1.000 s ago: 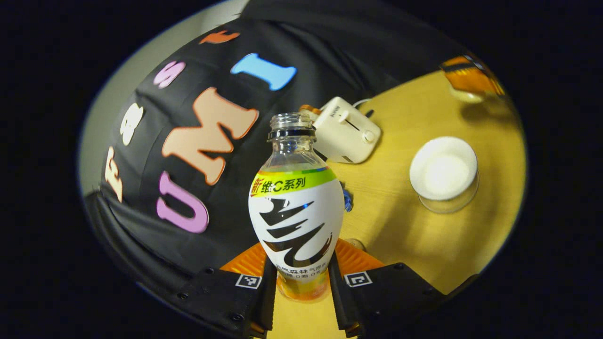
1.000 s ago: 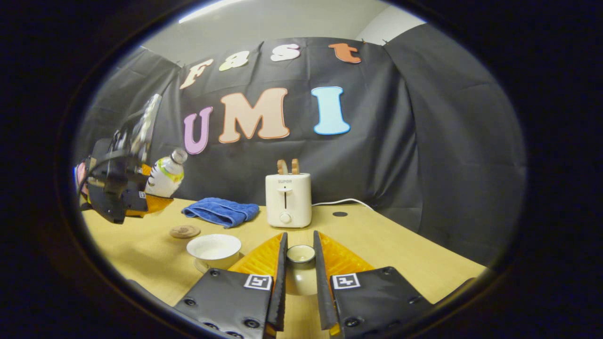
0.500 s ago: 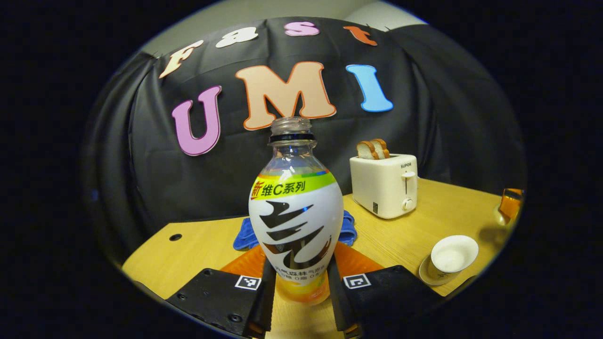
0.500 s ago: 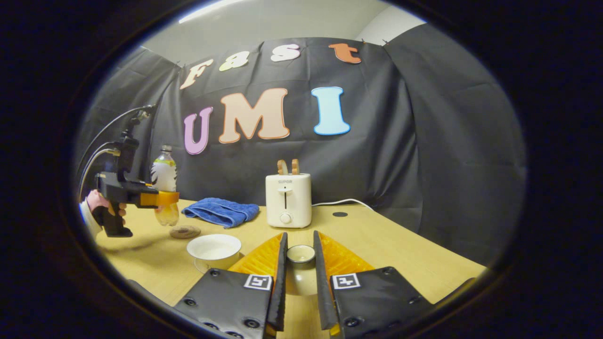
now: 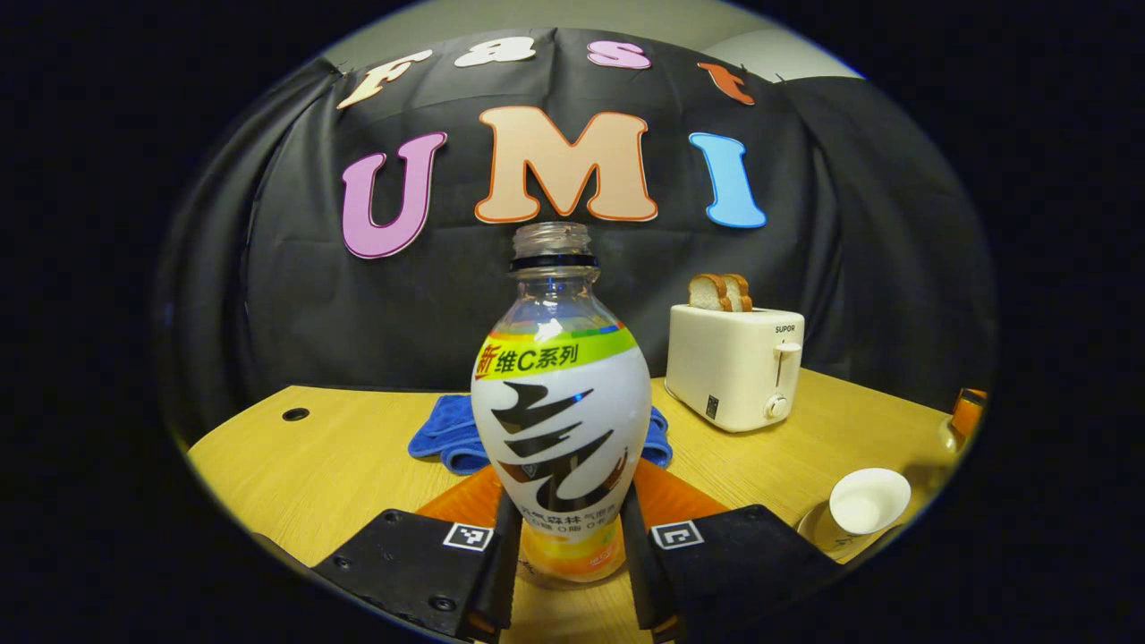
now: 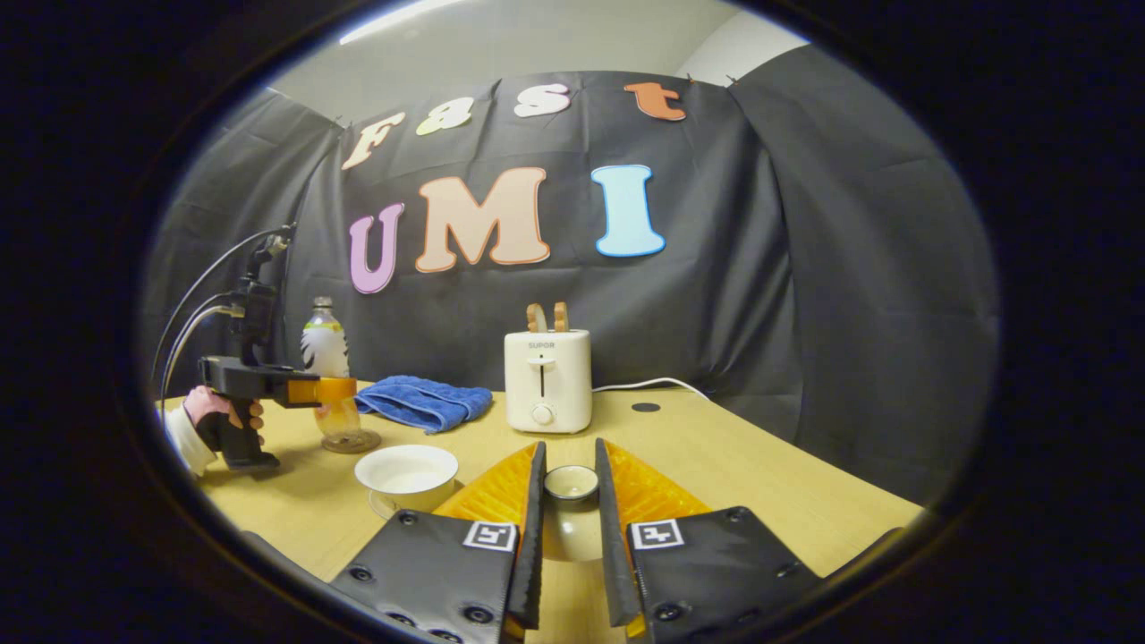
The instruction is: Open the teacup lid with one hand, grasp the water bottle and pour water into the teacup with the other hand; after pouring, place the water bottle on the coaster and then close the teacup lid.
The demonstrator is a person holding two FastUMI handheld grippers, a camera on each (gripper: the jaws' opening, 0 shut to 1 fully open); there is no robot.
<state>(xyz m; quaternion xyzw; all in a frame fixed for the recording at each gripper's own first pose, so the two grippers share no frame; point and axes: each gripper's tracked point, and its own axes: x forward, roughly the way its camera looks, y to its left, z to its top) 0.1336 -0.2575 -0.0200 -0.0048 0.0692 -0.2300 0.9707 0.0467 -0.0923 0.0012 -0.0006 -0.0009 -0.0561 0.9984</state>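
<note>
The uncapped water bottle (image 5: 561, 420) with a white label stands upright between the fingers of my left gripper (image 5: 562, 528), which is shut on its lower body. In the right gripper view the same bottle (image 6: 327, 371) rests on the round coaster (image 6: 351, 442), held by the left gripper (image 6: 309, 391) in a person's hand (image 6: 215, 411). The open white teacup (image 6: 407, 476) sits on its saucer at the near left; it is also in the left gripper view, teacup (image 5: 866, 502). My right gripper (image 6: 569, 501) is shut on the teacup lid (image 6: 571, 510), held above the table.
A white toaster (image 6: 547, 379) with two bread slices stands at the back centre, its cord running right. A folded blue towel (image 6: 420, 401) lies left of it. The wooden table (image 6: 733, 465) has a small dark hole (image 6: 645, 407) at the back right.
The left gripper has turned the bottle from tilted over the cup back to upright, moved it left and lowered it onto the coaster. The right gripper with the lid has stayed still.
</note>
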